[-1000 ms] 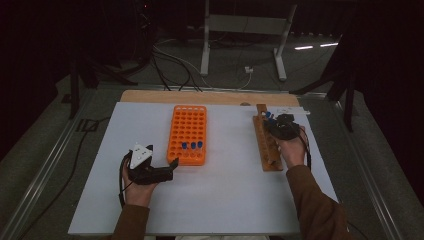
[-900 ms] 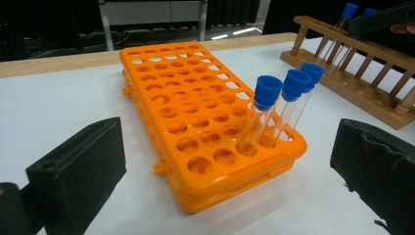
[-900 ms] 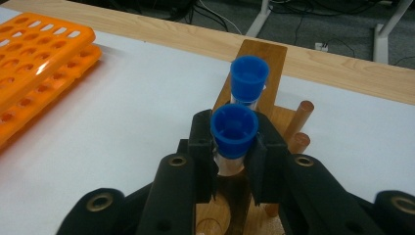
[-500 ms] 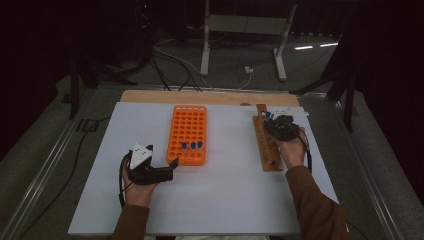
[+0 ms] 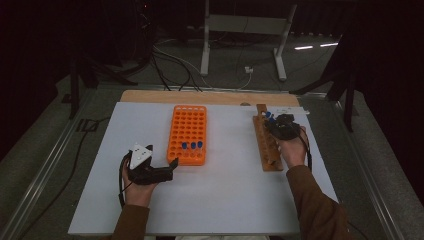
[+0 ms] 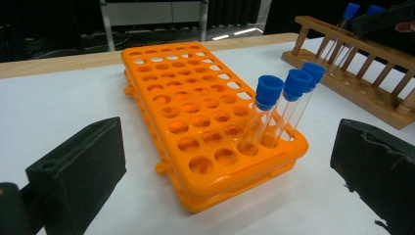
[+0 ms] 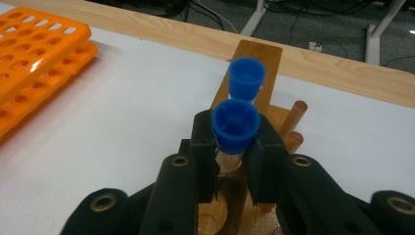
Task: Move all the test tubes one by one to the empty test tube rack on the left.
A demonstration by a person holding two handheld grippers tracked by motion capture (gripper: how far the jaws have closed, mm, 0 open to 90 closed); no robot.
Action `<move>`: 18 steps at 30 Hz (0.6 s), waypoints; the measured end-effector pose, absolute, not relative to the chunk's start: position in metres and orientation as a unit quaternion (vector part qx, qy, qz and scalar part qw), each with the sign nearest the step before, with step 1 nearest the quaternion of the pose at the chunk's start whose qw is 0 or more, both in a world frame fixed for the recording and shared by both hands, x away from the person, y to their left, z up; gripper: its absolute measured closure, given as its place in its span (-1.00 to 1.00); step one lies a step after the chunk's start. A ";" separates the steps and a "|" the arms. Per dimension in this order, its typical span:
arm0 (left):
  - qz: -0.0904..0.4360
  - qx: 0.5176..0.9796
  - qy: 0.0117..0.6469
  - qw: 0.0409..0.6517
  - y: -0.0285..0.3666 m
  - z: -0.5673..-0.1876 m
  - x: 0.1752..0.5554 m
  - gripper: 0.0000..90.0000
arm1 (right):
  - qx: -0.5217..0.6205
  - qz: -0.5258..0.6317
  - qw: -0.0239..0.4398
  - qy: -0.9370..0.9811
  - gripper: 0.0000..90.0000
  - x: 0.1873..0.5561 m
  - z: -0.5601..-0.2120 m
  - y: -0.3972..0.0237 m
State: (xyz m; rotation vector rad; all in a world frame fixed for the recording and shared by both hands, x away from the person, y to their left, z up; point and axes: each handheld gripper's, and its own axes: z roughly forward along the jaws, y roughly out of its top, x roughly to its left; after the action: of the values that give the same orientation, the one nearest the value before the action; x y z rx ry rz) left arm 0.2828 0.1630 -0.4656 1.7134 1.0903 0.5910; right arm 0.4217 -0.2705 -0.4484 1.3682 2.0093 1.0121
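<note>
Fingers of the right gripper (image 7: 234,161) are clamped narrow on a blue-capped test tube (image 7: 235,125), gripping it just under the cap while it stands in the wooden rack (image 7: 254,54). A second blue-capped tube (image 7: 247,78) stands in the same rack just beyond the held one, toward the rack's far end. From the high view the right gripper (image 5: 281,127) sits over the far part of the wooden rack (image 5: 267,160), at the right side of the white worktop (image 5: 225,200); whether the tube's base has left its hole is hard to tell. The left gripper (image 5: 167,167) rests low on the worktop near the orange rack (image 5: 189,120), its fingers (image 6: 78,166) spread wide with nothing between them. Three blue-capped tubes (image 6: 288,98) stand side by side in the orange rack's near corner (image 6: 205,181).
</note>
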 end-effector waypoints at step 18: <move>0.244 0.705 0.450 0.491 0.163 -0.466 0.284 -0.98 | 0.496 0.393 0.257 0.730 0.71 0.415 -0.421 -0.275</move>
State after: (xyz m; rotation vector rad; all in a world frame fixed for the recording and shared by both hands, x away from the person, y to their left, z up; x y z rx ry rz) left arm 0.2835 0.1628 -0.4663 1.7120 1.0924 0.5915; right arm 0.4151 -0.2745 -0.4214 1.3456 1.9808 1.0670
